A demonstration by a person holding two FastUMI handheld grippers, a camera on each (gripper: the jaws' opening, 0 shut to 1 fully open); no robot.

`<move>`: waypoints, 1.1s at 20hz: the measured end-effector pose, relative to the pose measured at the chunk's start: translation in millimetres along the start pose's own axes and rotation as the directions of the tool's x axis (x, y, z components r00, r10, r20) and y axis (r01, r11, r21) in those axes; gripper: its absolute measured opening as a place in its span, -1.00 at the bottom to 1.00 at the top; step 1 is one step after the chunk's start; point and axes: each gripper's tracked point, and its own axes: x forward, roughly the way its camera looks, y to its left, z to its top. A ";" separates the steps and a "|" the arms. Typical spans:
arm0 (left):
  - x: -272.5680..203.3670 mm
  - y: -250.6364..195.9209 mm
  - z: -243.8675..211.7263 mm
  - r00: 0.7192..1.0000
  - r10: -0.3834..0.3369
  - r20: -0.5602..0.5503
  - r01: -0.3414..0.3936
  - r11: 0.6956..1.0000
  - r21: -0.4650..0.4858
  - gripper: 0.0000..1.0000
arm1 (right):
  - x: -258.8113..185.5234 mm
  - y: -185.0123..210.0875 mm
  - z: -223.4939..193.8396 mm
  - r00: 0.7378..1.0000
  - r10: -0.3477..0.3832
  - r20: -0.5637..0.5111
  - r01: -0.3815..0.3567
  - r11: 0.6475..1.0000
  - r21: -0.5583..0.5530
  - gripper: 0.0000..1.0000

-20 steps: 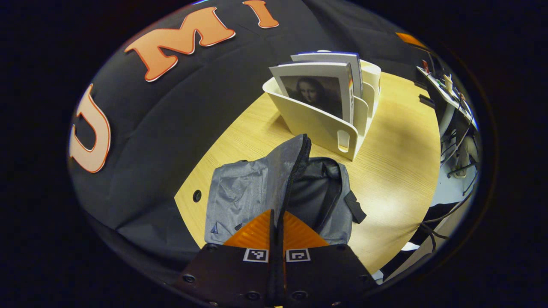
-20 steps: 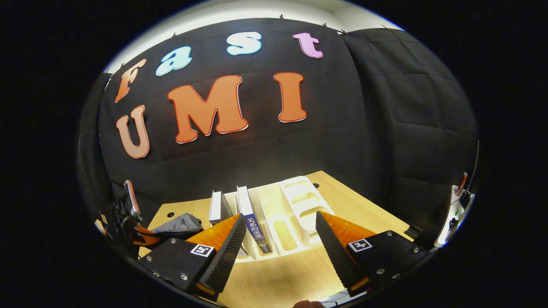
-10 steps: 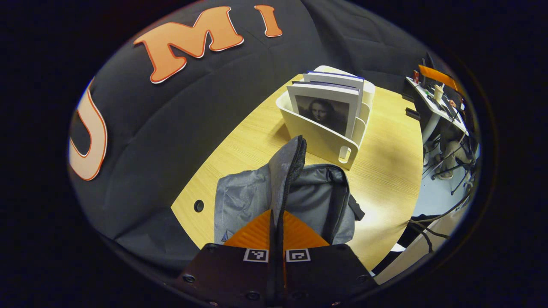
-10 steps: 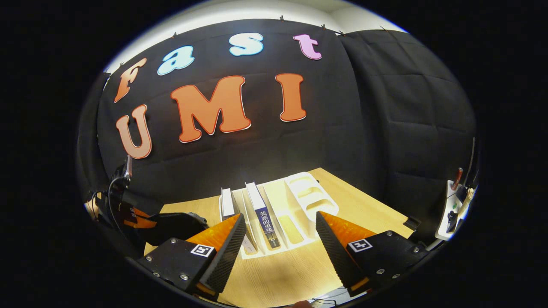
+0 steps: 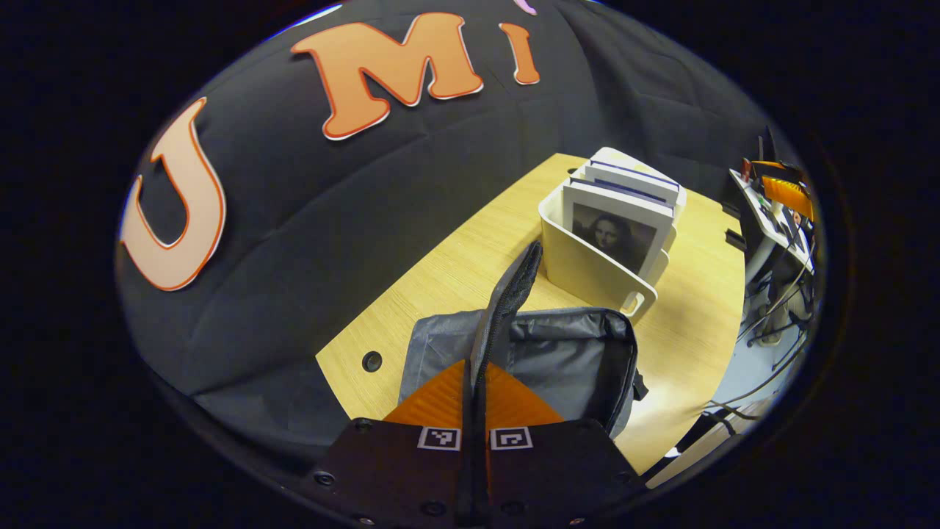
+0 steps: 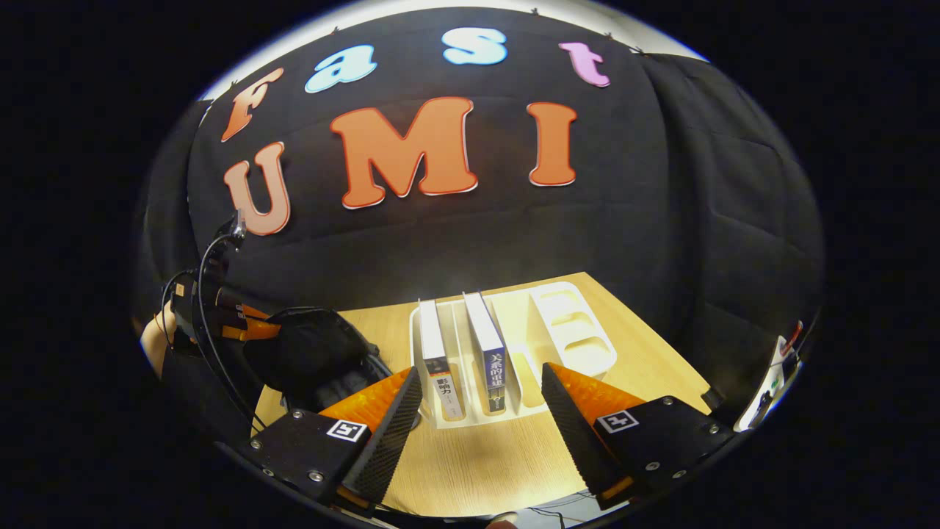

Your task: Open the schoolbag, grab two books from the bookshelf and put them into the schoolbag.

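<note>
Both tongs are at work: our left gripper (image 5: 476, 382) has its 2 fingers pressed together on the raised flap (image 5: 507, 294) of the schoolbag (image 5: 558, 360), holding that zippered edge up so the mouth gapes just ahead of its tips, while our right gripper (image 6: 481, 397) hangs with its fingers wide apart and nothing between them. From the right gripper view we see the bookshelf (image 6: 565, 330) standing on the table (image 6: 477, 470) just beyond the open fingers, with 2 books upright in its left slots: the nearer-left book (image 6: 433, 353) and the dark-spined book (image 6: 486, 345) beside it. The bag sits off to the left of the right gripper, with a hand (image 6: 156, 339) behind it. We judge the opening step to be done and the fetching of book 1 to be in hand. The next move, as we read it, calls for us to carry the right gripper forward and down, straddle 1 spine at its top, close on it, and lift straight up clear of the slot, while the left keeps the flap high.
</note>
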 end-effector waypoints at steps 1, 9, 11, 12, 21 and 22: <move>-0.2 2.4 -2.1 1.000 -0.002 0.008 0.002 1.000 -0.012 -0.99 | 9.6 7.1 9.4 1.000 0.016 -0.020 -0.016 1.000 -0.024 0.95; 4.3 0.1 -3.8 0.999 -0.038 0.021 0.038 0.999 -0.034 -0.99 | 110.9 69.8 70.0 0.941 0.121 -0.317 -0.178 0.972 -0.156 0.96; 6.1 3.3 -2.6 0.999 -0.042 0.020 0.043 0.998 -0.045 -0.99 | 134.3 70.8 65.5 0.898 0.114 -0.425 -0.190 0.972 -0.141 0.97; 7.0 4.4 -3.0 0.999 -0.043 0.020 0.044 0.998 -0.055 -0.99 | 144.7 71.9 62.8 0.881 0.102 -0.462 -0.184 0.973 -0.136 0.97; 9.3 6.2 -9.9 0.998 -0.062 0.012 0.063 0.993 -0.096 -0.99 | 210.1 65.5 -6.2 0.741 0.003 -0.672 -0.148 0.976 -0.158 0.98; 9.4 5.8 -10.9 0.998 -0.068 0.010 0.068 0.993 -0.098 -0.99 | 213.3 63.2 -12.6 0.730 -0.005 -0.683 -0.136 0.979 -0.153 0.99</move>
